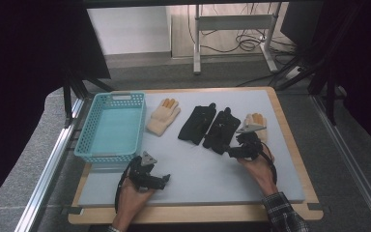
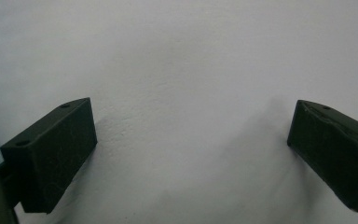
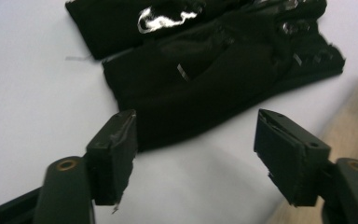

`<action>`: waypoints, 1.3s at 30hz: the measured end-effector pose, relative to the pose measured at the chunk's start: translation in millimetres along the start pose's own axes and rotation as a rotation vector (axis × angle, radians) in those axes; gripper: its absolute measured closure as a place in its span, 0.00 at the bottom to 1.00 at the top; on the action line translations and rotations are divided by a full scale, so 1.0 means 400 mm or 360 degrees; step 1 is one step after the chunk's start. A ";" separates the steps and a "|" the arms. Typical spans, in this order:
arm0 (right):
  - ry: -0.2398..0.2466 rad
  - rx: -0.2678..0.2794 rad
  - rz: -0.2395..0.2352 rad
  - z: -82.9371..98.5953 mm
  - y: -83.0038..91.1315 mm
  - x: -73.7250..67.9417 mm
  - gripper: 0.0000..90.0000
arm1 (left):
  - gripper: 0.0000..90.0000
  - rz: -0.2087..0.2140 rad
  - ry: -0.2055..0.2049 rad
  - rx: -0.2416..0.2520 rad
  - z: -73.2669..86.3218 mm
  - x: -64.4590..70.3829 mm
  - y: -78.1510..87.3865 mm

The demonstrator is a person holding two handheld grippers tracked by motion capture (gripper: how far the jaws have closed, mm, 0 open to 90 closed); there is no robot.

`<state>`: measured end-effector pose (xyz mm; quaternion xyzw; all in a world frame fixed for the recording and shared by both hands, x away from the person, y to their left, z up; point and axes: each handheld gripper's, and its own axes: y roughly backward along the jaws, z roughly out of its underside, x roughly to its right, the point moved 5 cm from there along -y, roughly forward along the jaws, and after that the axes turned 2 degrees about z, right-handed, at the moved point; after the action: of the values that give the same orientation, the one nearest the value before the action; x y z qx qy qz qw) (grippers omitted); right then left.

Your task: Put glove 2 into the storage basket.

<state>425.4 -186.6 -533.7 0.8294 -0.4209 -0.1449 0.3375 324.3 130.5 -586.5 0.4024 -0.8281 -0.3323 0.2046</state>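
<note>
Right gripper [image 3: 196,149] reaches for a black glove [image 3: 214,79]

Both grippers have jaws spread and empty; left gripper [image 2: 191,149] waits over the mat [image 1: 198,179]. Next move, I think: close on the glove's cuff.

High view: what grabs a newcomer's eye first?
Four gloves in a row on the grey mat: two black gloves flanked by cream gloves. A turquoise basket, nothing in it, sits at far left. The right gripper, open, points at the nearer black glove.

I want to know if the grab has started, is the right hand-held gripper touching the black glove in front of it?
Cannot tell. In the right gripper view the right hand-held gripper is open at the black glove's cuff, one jaw overlapping its edge; no plain contact or gap shows.
</note>
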 end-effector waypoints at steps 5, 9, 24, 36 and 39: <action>0.0004 0.0013 0.0018 -0.043 -0.023 0.022 0.40 | 0.02 0.0001 0.0001 0.0001 0.000 0.000 0.000; 0.0009 0.0005 0.0036 -0.067 -0.042 0.036 0.44 | 0.02 0.0001 0.0001 0.0001 0.000 0.000 0.000; -0.0030 -0.0099 0.0139 -0.128 -0.175 0.077 0.22 | 0.02 0.0003 0.0003 0.0002 0.000 0.000 0.000; -0.0083 -0.0198 0.0155 -0.116 -0.203 0.069 0.70 | 0.02 0.0001 0.0002 0.0002 0.000 0.000 0.000; -0.0065 -0.0195 0.0160 -0.117 -0.199 0.068 0.82 | 0.02 0.0001 0.0001 0.0001 0.000 0.000 0.000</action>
<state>514.3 -154.6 -552.8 0.7820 -0.4591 -0.1702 0.3857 324.4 130.5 -586.6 0.4024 -0.8283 -0.3317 0.2049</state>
